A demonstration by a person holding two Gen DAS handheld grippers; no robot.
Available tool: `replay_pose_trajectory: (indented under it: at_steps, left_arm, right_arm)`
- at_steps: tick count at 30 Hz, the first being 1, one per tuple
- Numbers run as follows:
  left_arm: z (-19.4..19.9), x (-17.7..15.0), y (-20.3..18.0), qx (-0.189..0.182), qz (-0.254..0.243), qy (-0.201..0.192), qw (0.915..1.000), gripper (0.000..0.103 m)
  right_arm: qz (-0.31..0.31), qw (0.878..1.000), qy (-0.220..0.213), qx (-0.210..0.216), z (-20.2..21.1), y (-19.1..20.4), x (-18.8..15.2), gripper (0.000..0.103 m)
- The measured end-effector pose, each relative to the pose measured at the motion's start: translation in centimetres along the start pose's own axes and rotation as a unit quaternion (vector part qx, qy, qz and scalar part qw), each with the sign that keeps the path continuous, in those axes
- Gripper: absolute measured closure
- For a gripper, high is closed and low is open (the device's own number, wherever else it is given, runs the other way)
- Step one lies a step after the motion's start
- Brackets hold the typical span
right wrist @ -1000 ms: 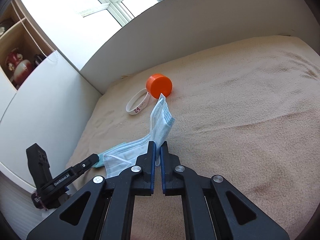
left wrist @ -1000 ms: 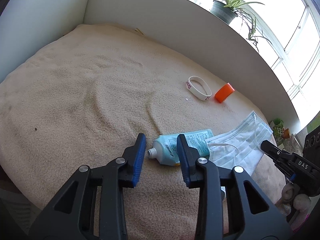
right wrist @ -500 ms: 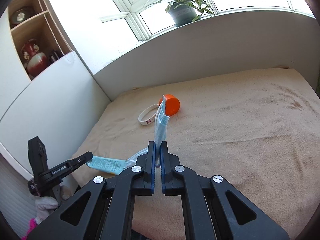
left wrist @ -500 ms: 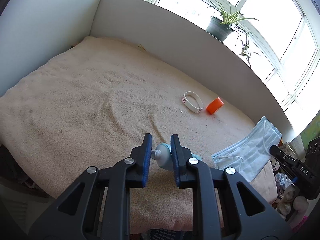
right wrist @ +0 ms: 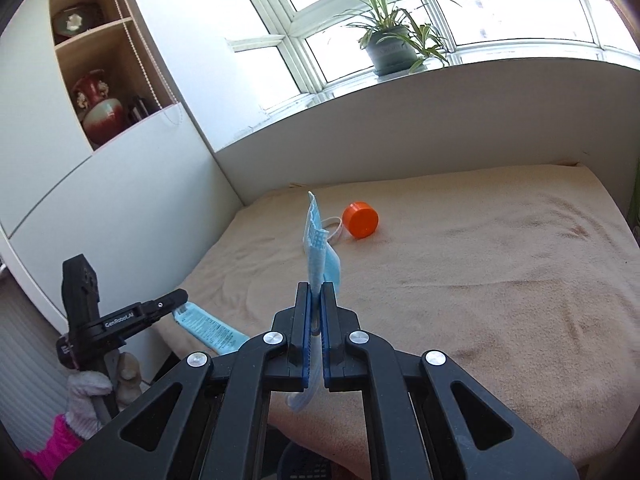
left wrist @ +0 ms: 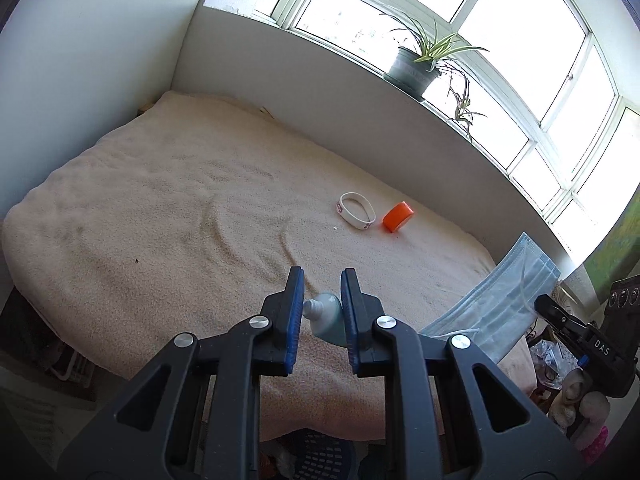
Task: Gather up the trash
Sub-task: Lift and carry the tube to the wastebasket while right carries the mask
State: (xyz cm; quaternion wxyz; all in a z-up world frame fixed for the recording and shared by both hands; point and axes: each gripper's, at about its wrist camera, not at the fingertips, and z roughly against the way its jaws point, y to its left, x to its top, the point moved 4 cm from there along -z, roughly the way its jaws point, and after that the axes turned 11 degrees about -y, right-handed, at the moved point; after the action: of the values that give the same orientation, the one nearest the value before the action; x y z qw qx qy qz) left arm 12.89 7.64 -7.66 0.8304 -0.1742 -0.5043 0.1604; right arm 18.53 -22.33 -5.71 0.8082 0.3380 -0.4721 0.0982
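My left gripper (left wrist: pixel 322 286) is shut on a teal squeeze tube (left wrist: pixel 327 315) and holds it up over the front edge of the beige bed (left wrist: pixel 180 208). The tube also shows in the right wrist view (right wrist: pixel 212 330), hanging from the left gripper (right wrist: pixel 176 300). My right gripper (right wrist: pixel 316 292) is shut on a light blue face mask (right wrist: pixel 318 248), which stands up edge-on between the pads; it shows at the right of the left wrist view (left wrist: pixel 500 312). A white wristband (left wrist: pixel 356 210) and an orange cap (left wrist: pixel 398 217) lie on the bed.
A dark blue slotted basket (left wrist: pixel 320 456) sits on the floor below the bed's front edge, also low in the right wrist view (right wrist: pixel 304 464). A potted plant (right wrist: pixel 390 48) stands on the windowsill. Shelves with a red vase (right wrist: pixel 100 112) are at left.
Both grippers have risen and pulled back from the bed. The left one closed on the tube and lifted it; the right one lifted the mask clear of the blanket.
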Motion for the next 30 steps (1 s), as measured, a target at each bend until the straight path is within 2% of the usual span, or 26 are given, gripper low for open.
replay_pose_trajectory:
  at_steps: [15, 22, 30]
  left_arm:
    - [3.6, -4.0, -2.2, -0.026, -0.025, 0.031, 0.9989, 0.086]
    - [4.4, -7.4, -2.1, -0.020, -0.037, 0.063, 0.9972, 0.086]
    - [4.2, -12.2, -0.8, -0.011, -0.025, 0.110, 0.9936, 0.085]
  right_arm:
    - [0.019, 0.999, 0.020, 0.029, 3.9, 1.7, -3.1, 0.101]
    - [0.028, 0.998, 0.049, 0.032, 4.8, 2.2, -6.4, 0.101]
    - [0.020, 0.994, 0.098, 0.032, 4.5, 1.8, -10.9, 0.101]
